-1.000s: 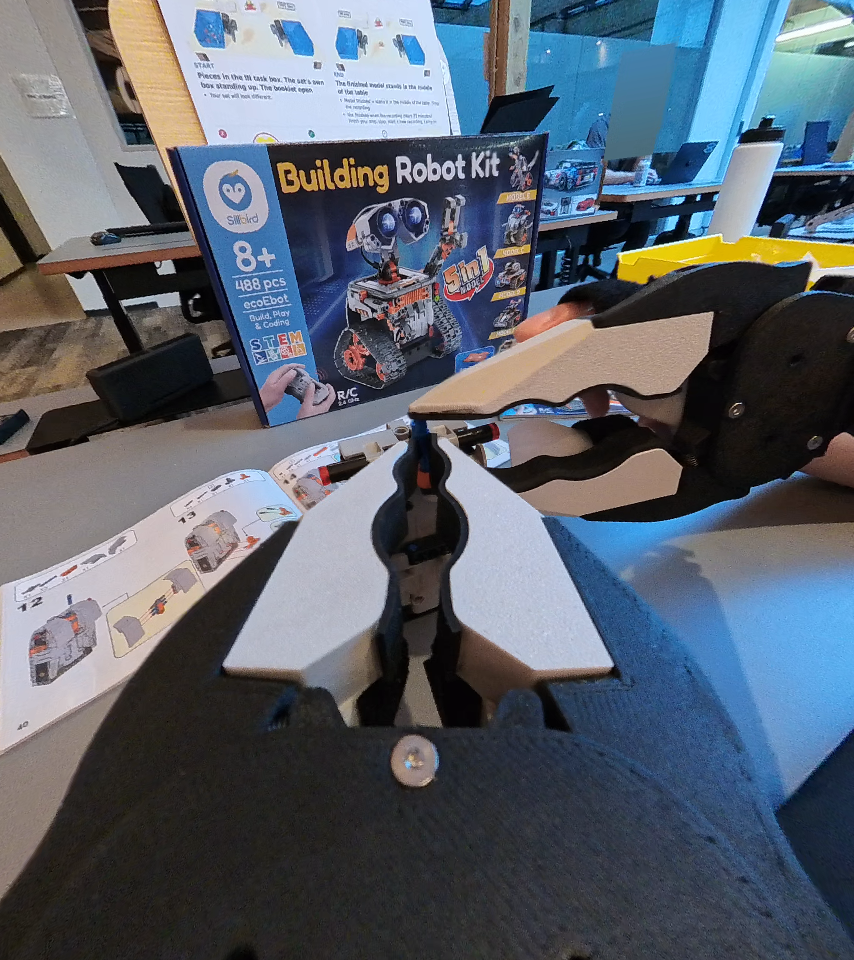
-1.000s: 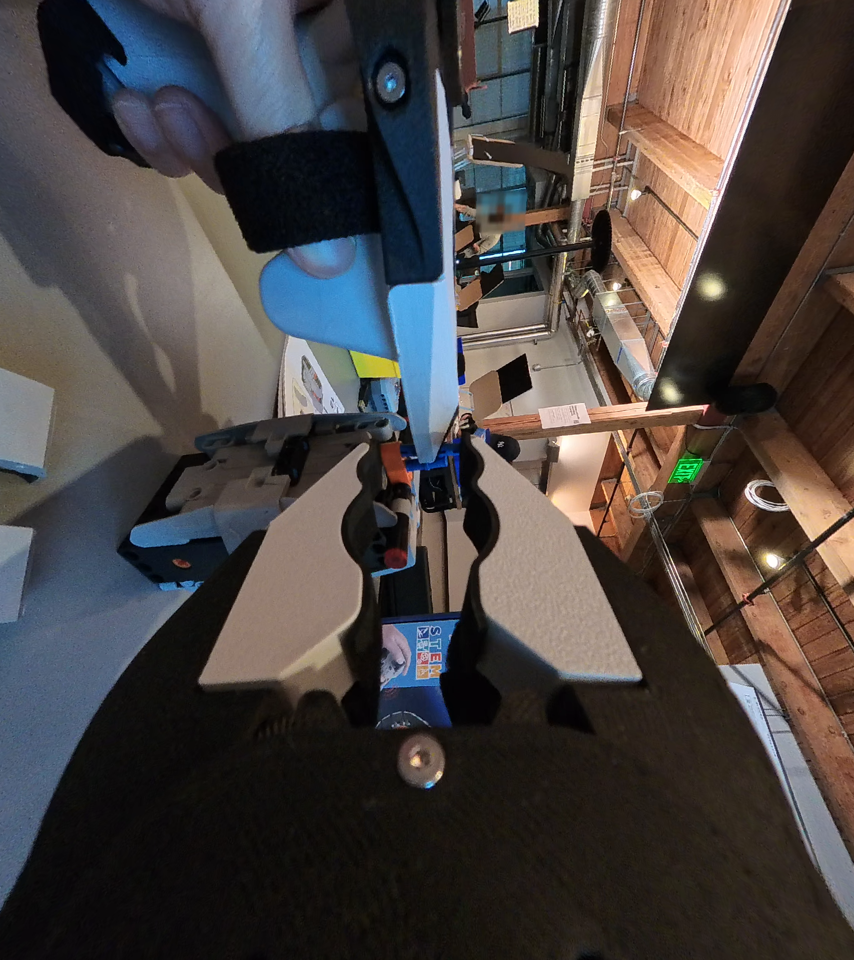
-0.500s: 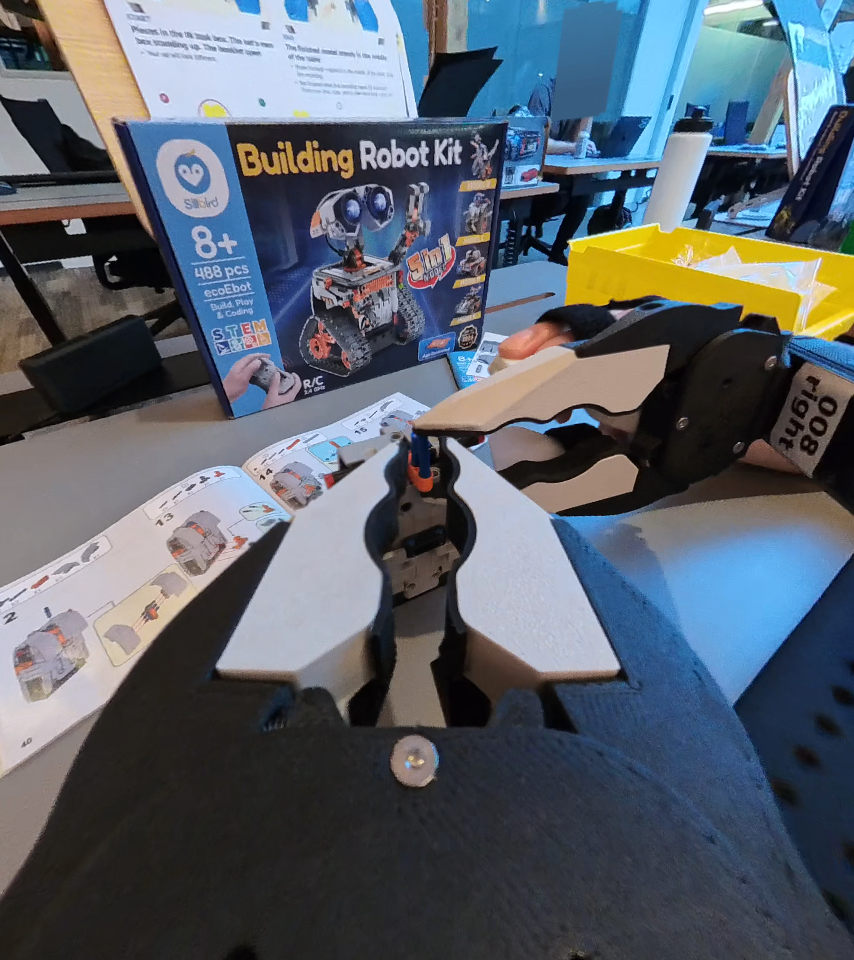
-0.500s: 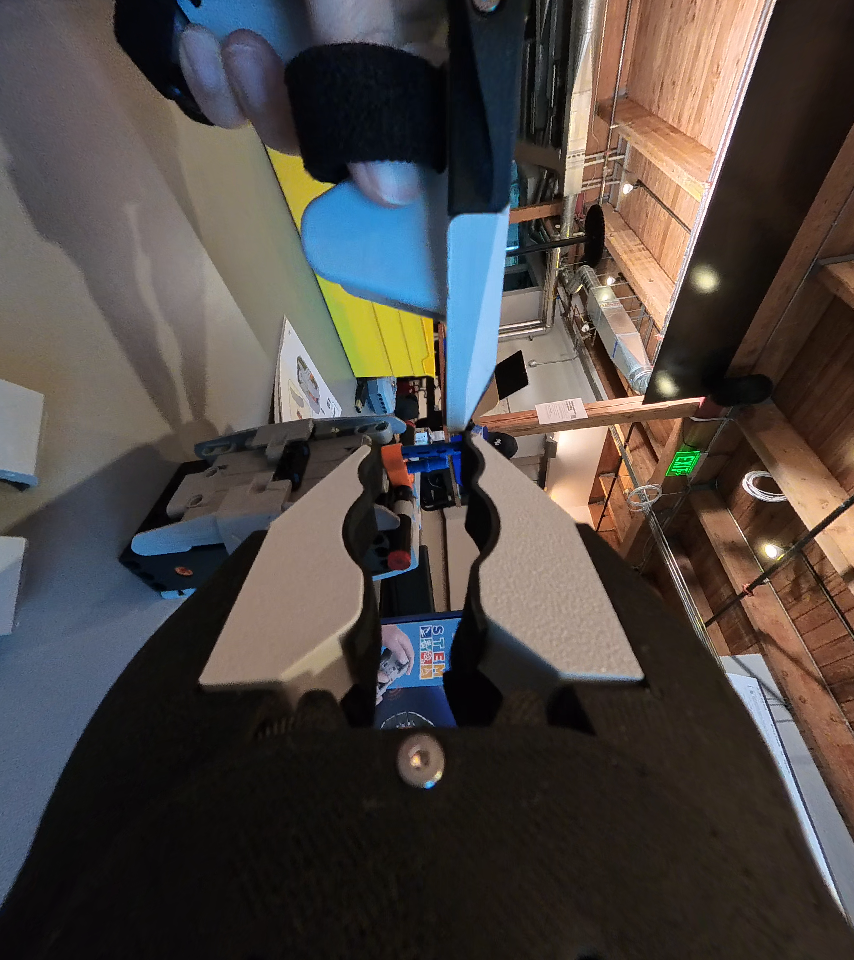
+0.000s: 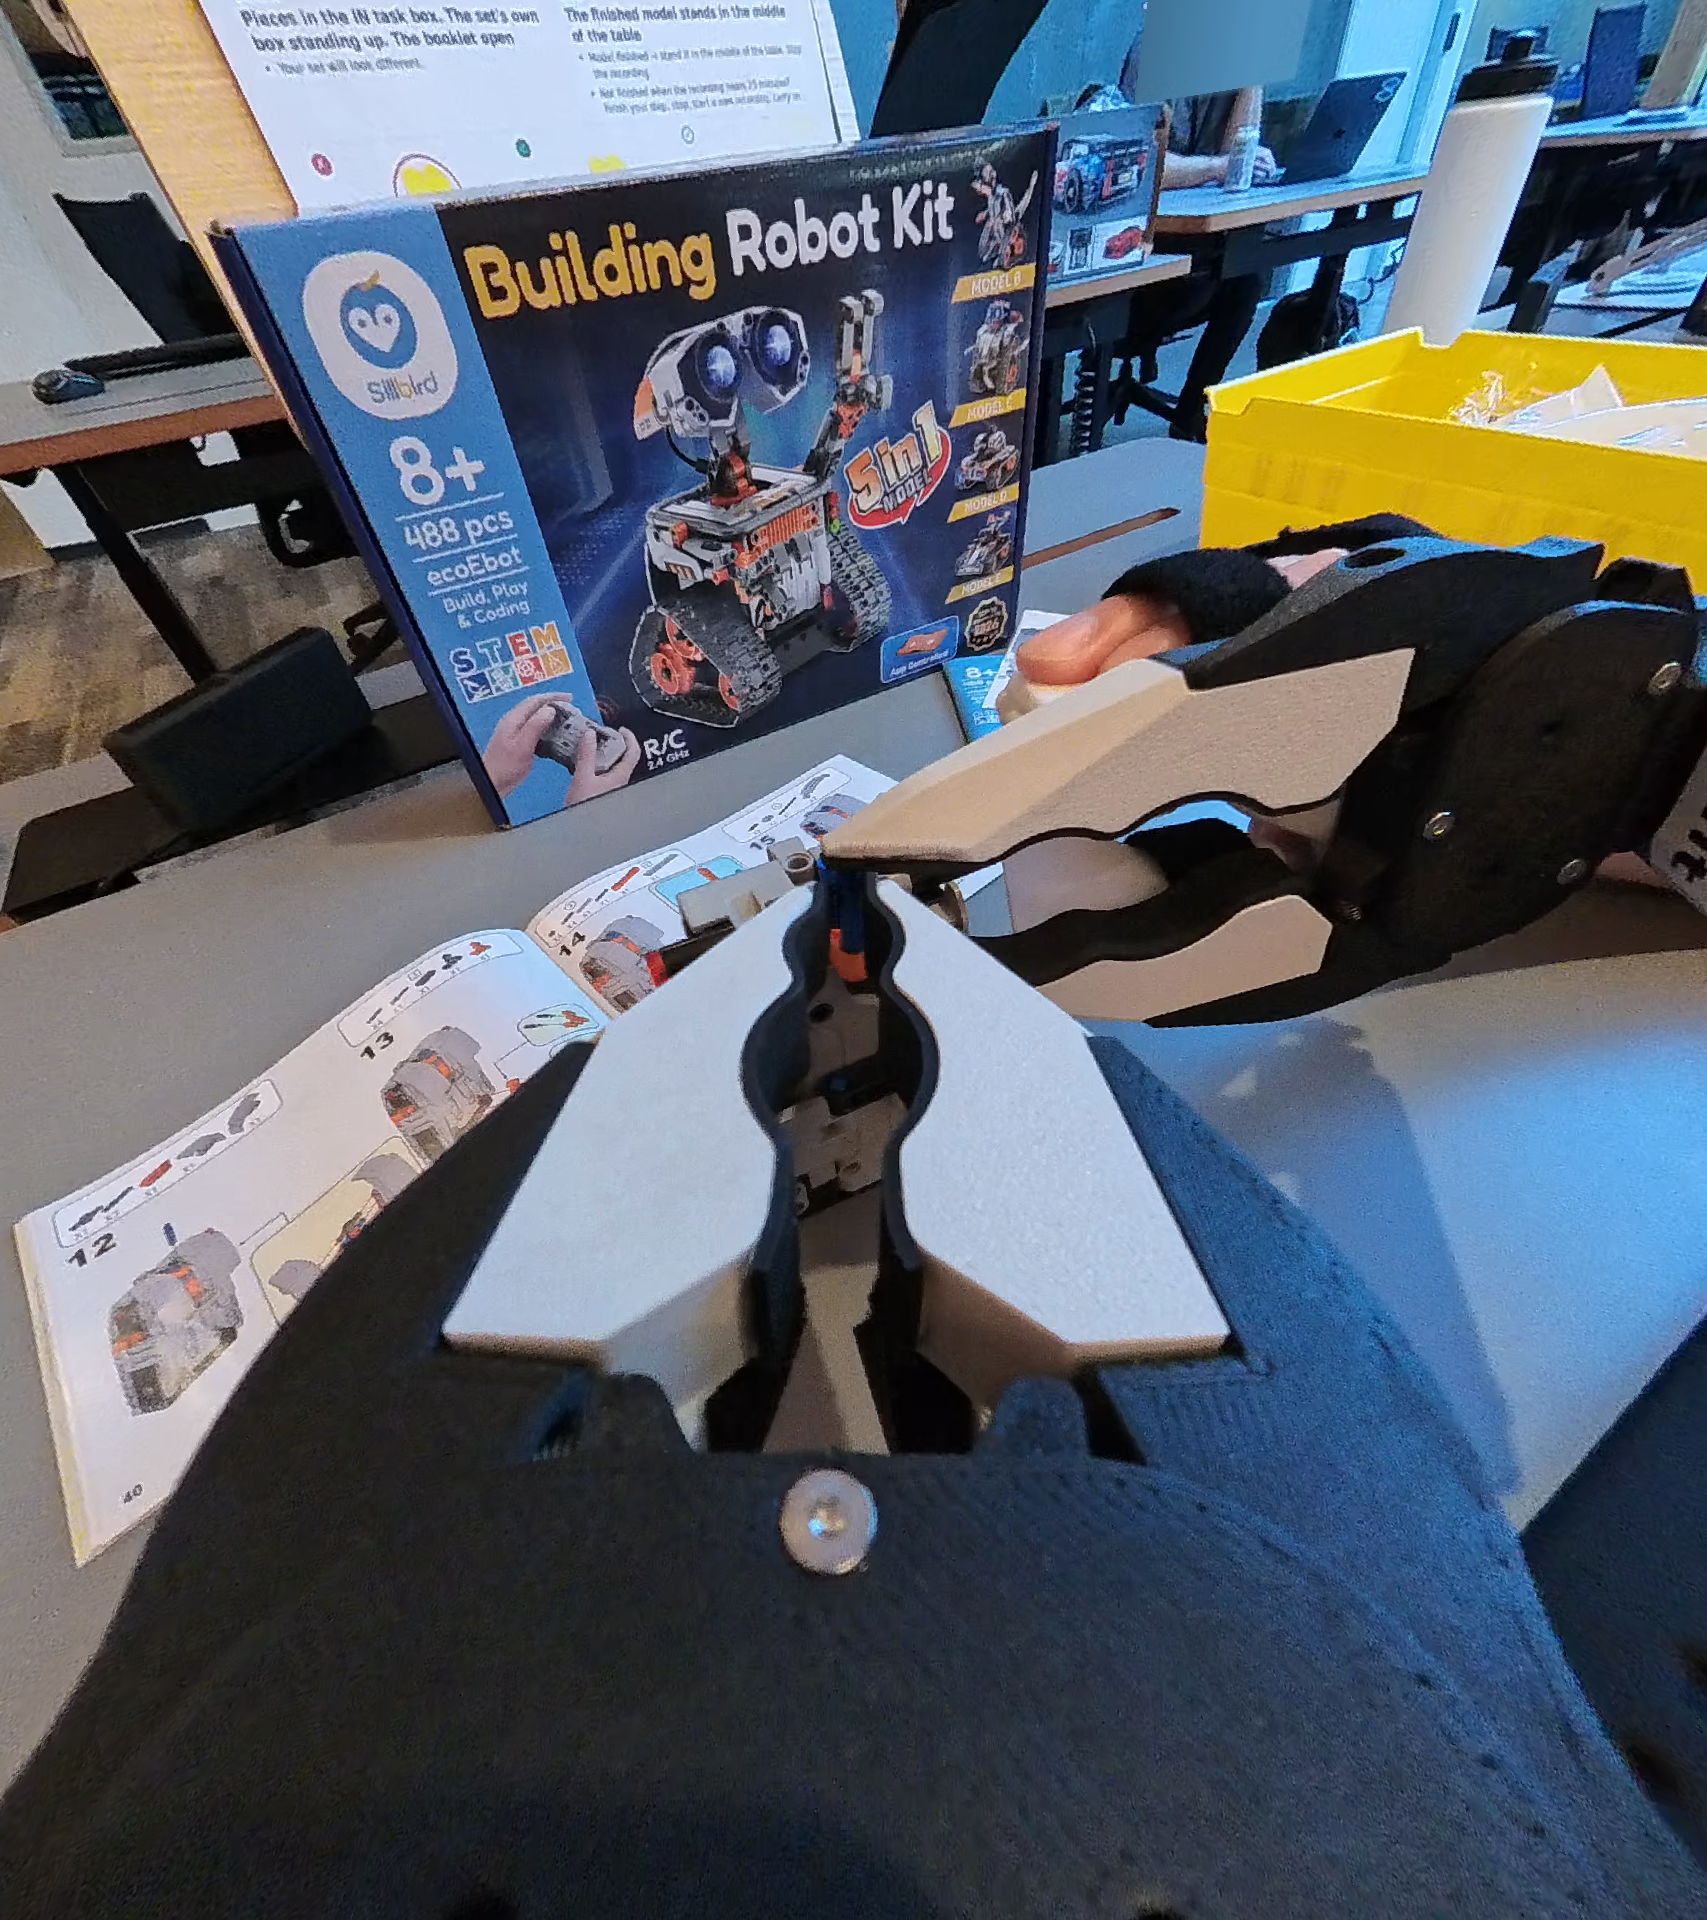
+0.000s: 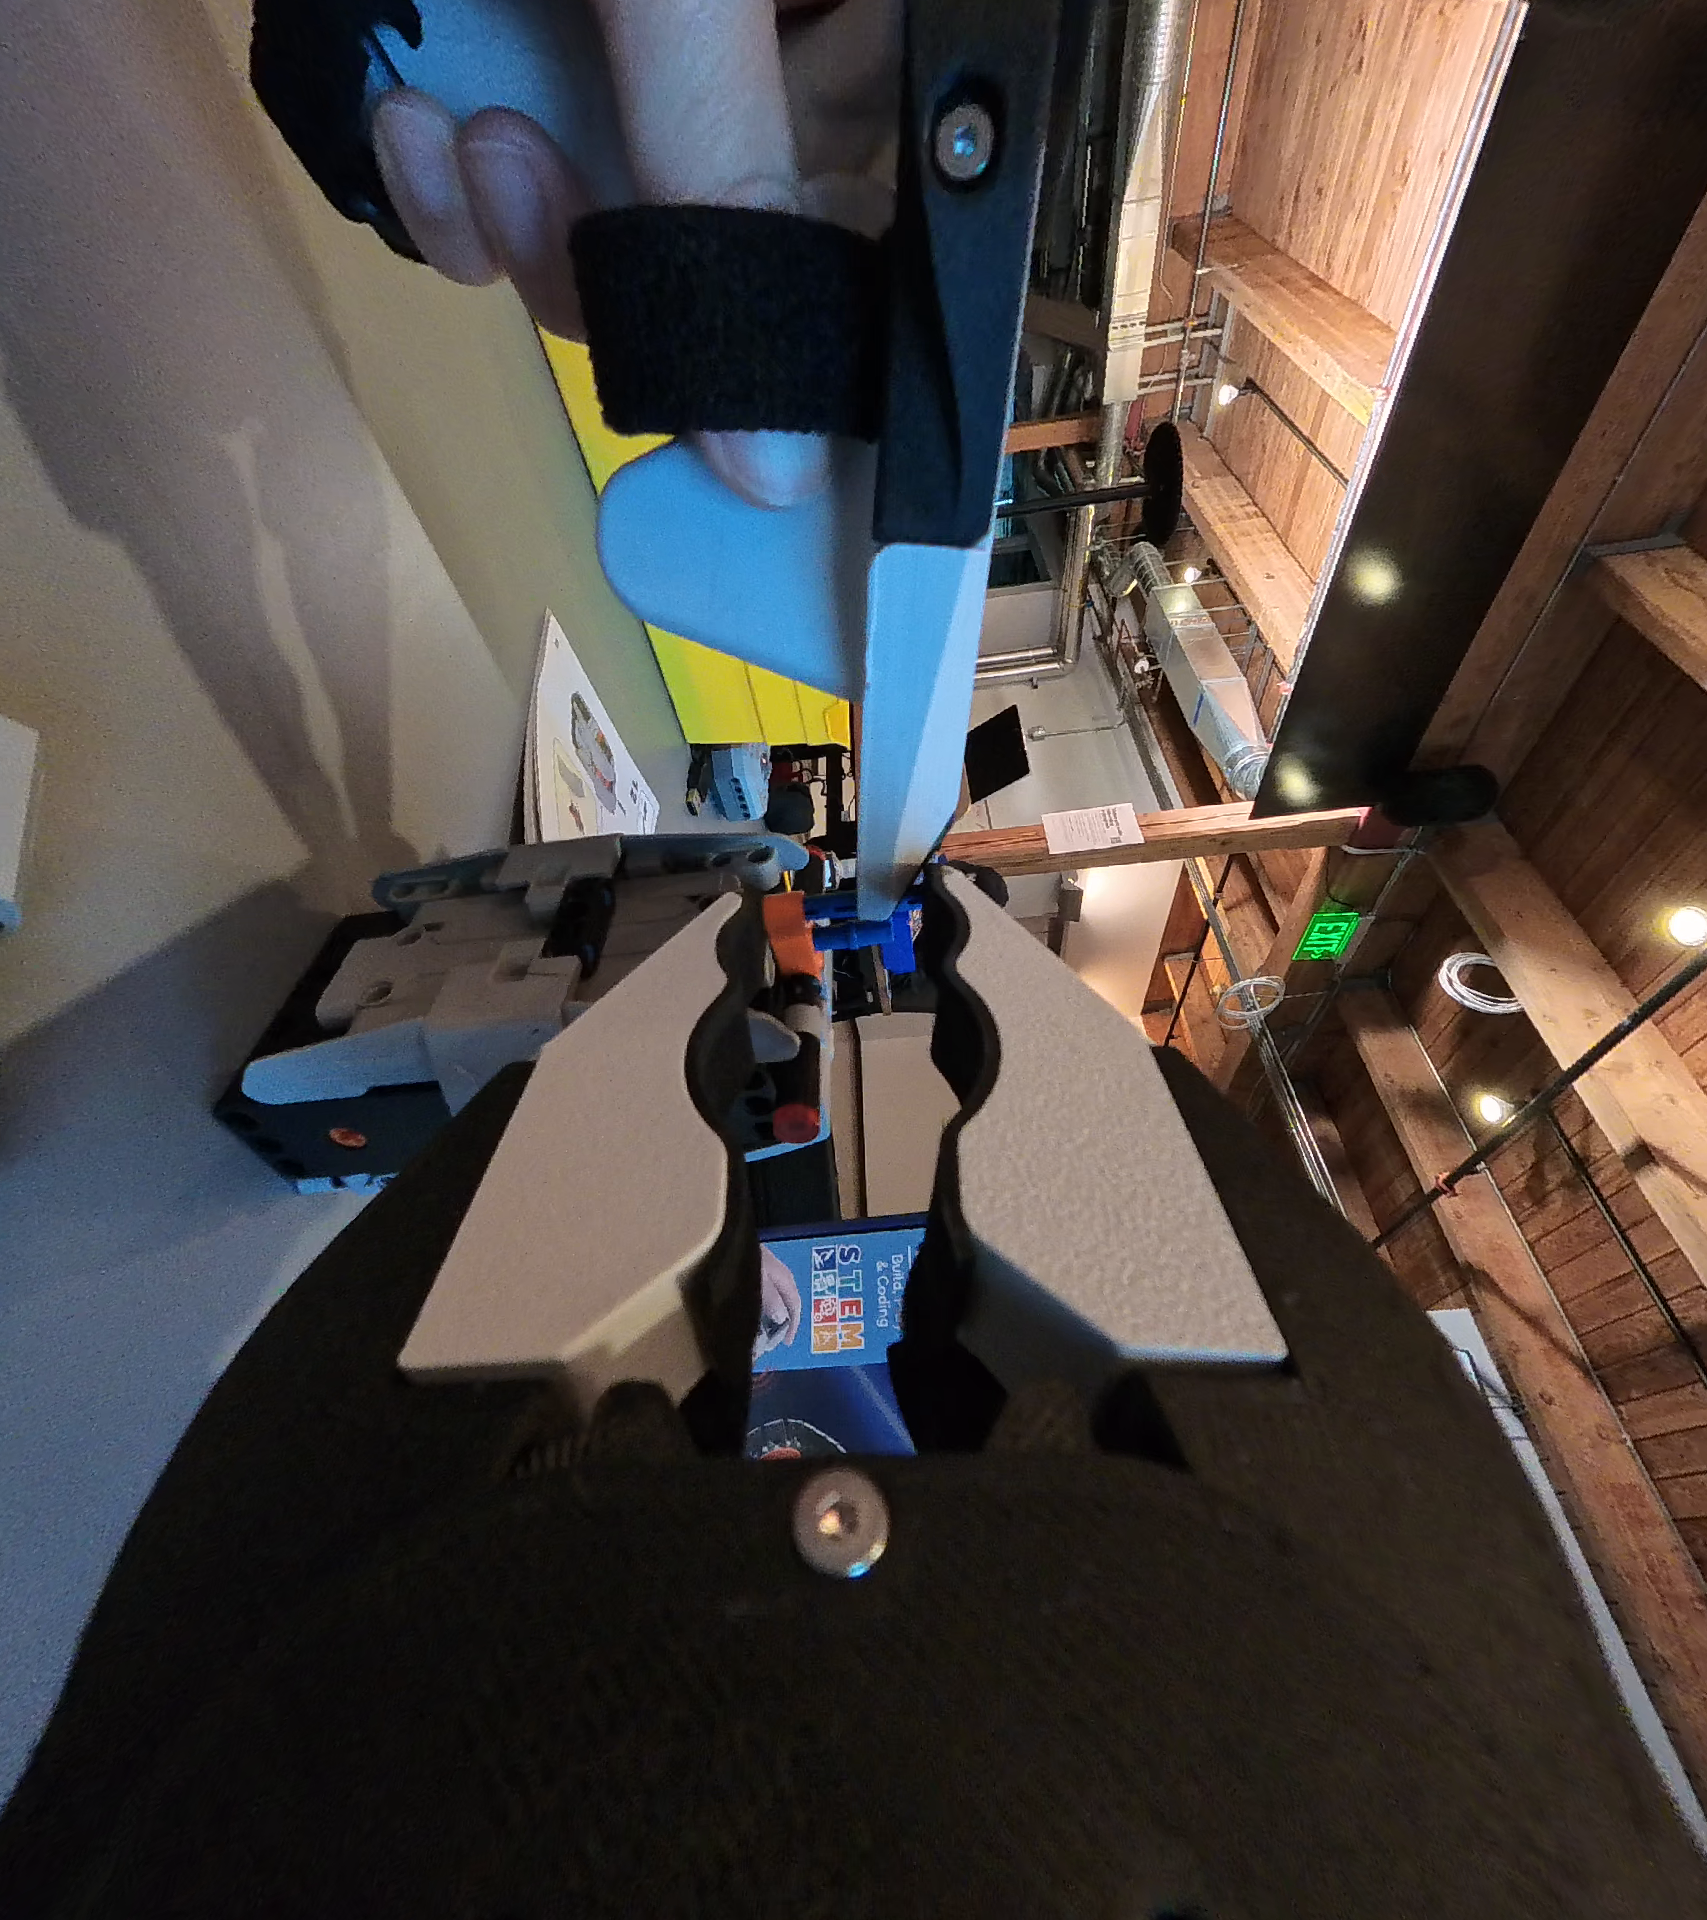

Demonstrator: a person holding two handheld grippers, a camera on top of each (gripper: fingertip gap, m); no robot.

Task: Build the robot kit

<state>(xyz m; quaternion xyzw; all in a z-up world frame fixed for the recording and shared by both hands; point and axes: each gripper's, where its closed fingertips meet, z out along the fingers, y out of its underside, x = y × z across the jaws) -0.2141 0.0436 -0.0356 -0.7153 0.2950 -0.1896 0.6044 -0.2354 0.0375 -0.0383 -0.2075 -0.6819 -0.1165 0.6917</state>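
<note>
The left gripper (image 5: 844, 914) sits low in the centre of its own view, its two grey fingers (image 5: 651, 1143) nearly together and clamped on a small brick assembly (image 5: 833, 1132) of grey, black and orange pieces, with a blue pin (image 5: 836, 902) standing up at the fingertips. The right gripper (image 5: 859, 862) reaches in from the right edge of that frame, turned on its side (one finger above, one below), and its upper finger tip rests right on top of the blue pin. A hand (image 5: 1098, 639) with a black strap over one finger holds it.

In the right wrist view, the right gripper (image 6: 833, 914) has its fingers pinched on a blue piece (image 6: 885, 935) at the tips, with a gap between the fingers farther back. The left gripper's finger (image 6: 916, 707) comes down from the top of the frame to touch that same blue piece. A grey and black model section (image 6: 475, 997) lies on the table at mid-left, just beside the fingers.

Around them, an open instruction booklet (image 5: 309, 1143) lies flat on the grey table (image 5: 1555, 1143) at left of the left wrist view. A blue kit box (image 5: 662, 468) stands upright behind it, upper centre. A yellow bin (image 5: 1451, 478) holding clear plastic bags sits at upper right, near the right gripper.
</note>
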